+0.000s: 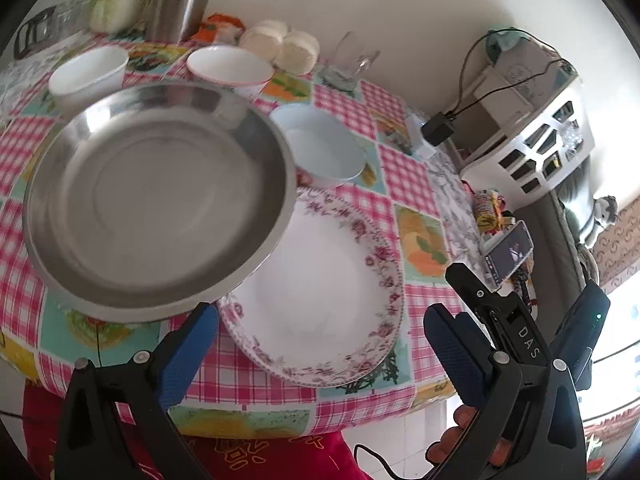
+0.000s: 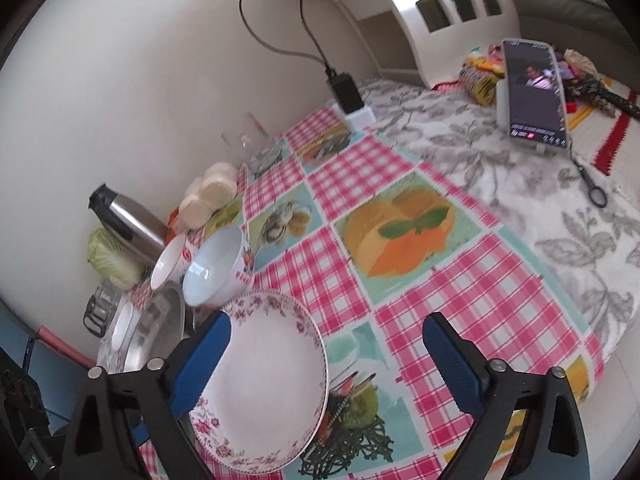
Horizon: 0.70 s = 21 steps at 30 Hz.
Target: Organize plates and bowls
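We've got both grippers, left gripper [image 1: 320, 356] and right gripper [image 2: 328, 364], gaping empty; steel dish [image 1: 156, 196] overlaps floral plate [image 1: 320, 292] near the table's front edge, three bowls unstacked.

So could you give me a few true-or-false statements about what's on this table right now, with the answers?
1. The steel dish overlaps the rim of the floral plate. True.
2. The floral plate has food on it. False: it is bare and white inside.
3. A phone stands propped up with its screen lit. True.
4. The right gripper is clamped on the floral plate. False: its jaws stand wide open, and the plate only lies partly between them.
5. The white bowls are stacked inside each other. False: they stand apart on the tablecloth.
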{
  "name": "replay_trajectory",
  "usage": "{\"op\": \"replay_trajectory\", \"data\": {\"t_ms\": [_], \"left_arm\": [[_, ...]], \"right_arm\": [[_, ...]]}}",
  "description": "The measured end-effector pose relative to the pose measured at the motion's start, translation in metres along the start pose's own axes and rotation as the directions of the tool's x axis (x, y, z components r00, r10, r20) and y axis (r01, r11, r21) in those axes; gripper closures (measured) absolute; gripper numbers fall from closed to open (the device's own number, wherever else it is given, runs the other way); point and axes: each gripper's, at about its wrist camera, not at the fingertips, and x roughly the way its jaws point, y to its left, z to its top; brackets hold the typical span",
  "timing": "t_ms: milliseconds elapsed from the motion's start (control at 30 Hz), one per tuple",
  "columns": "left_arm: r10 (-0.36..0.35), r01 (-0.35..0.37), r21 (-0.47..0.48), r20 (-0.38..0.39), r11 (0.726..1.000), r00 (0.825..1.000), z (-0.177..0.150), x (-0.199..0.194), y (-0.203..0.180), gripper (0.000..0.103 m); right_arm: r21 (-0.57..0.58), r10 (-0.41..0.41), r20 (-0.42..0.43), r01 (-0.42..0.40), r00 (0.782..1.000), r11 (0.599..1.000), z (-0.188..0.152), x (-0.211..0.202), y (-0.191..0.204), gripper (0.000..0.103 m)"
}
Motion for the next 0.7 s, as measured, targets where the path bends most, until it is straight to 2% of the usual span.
{"op": "replay_trajectory", "data": {"t_ms": [133,200,400,500,600,700], "left_arm": [[0.011,-0.013,-0.052,-0.036,0.999,0.999,-0.003,0.009,0.010,0.005],[0.020,-0.023,-0.062,-0.049,0.998,0.999,-0.004,0.013,0.013,0.010],[0.050,-0.058,-0.110,-0.077,0.992,0.996,-0.006,0.028,0.027,0.015],[0.103,-0.109,-0.101,-0.070,0.989,0.992,-0.004,0.035,0.033,0.018],[0.098,-0.108,-0.122,-0.086,0.987,0.992,-0.005,0.041,0.038,0.022],[0.098,-0.111,-0.136,-0.094,0.985,0.991,-0.006,0.046,0.043,0.032]], "right_arm": [[0.009,0.013,-0.052,-0.012,0.999,1.000,-0.005,0.013,0.000,0.020],[0.015,0.025,-0.078,-0.024,0.997,1.000,-0.007,0.019,0.000,0.021],[0.042,0.061,-0.132,-0.056,0.989,0.998,-0.013,0.034,-0.004,0.031],[0.061,0.084,-0.161,-0.075,0.983,0.995,-0.016,0.042,-0.007,0.038],[0.072,0.093,-0.182,-0.081,0.979,0.994,-0.019,0.049,-0.009,0.043],[0.078,0.099,-0.200,-0.085,0.975,0.993,-0.021,0.055,-0.011,0.052]]}}
